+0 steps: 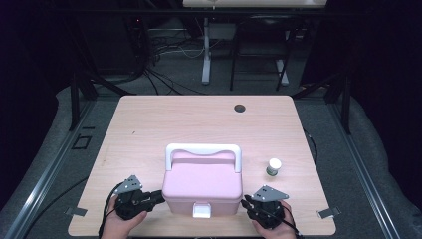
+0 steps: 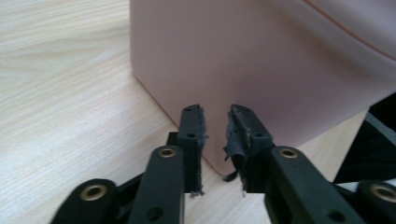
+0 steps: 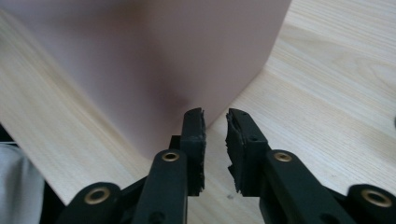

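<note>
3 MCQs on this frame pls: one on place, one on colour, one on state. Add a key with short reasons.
1. Where is the small white-capped bottle?
A. right of the pink box
B. on top of the box
C. left of the box

2. What colour is the box's handle?
A. black
B. white
C. green

3. How does the pink box stand?
A. lid open
B. tipped on its side
C. lid down, front latch closed

Key:
1 A: in the high view it stands on the table, right of the box and apart from it.
2 B: the raised handle is white, like the latch.
3 C: the lid lies flat on an upright box.
</note>
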`<state>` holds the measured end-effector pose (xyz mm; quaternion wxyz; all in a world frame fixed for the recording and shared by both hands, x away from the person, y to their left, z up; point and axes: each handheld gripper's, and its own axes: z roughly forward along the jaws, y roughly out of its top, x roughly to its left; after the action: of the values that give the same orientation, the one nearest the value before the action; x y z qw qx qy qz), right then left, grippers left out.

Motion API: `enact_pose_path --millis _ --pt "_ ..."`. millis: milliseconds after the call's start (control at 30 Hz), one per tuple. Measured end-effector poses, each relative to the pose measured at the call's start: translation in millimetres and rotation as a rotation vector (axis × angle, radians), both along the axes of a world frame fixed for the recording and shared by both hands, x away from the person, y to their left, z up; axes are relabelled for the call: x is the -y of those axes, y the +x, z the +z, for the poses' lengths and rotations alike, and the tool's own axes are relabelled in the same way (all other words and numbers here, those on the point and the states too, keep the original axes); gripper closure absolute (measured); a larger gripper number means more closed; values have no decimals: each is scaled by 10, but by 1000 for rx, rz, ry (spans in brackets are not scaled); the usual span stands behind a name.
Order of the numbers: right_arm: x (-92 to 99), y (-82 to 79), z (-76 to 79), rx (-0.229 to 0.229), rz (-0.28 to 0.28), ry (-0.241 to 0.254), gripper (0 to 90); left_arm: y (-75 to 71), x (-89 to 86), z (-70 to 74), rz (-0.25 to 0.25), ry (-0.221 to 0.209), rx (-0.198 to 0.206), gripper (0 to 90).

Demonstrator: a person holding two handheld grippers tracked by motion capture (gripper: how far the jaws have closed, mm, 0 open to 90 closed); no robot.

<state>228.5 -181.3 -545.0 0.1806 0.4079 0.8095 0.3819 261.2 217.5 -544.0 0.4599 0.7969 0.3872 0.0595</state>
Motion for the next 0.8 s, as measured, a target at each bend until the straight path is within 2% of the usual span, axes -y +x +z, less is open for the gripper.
enact_pose_path --millis 133,167,267,367,533,667,800 --pt "52 29 24 12 -20 6 701 8 -12 17 7 16 17 664" --pt "66 39 28 23 -26 19 687 14 -17 17 8 7 23 654" --pt "101 59 37 12 -30 37 644 27 -33 24 13 17 31 635" --pt "114 74 33 10 -27 32 612 43 -54 36 16 15 38 616" --pt "113 86 71 32 -15 40 612 60 -86 77 24 15 41 607" --pt "105 98 111 41 -5 27 605 76 -84 87 21 16 56 578" --pt "100 113 158 56 -6 18 573 95 -86 138 30 10 40 566"
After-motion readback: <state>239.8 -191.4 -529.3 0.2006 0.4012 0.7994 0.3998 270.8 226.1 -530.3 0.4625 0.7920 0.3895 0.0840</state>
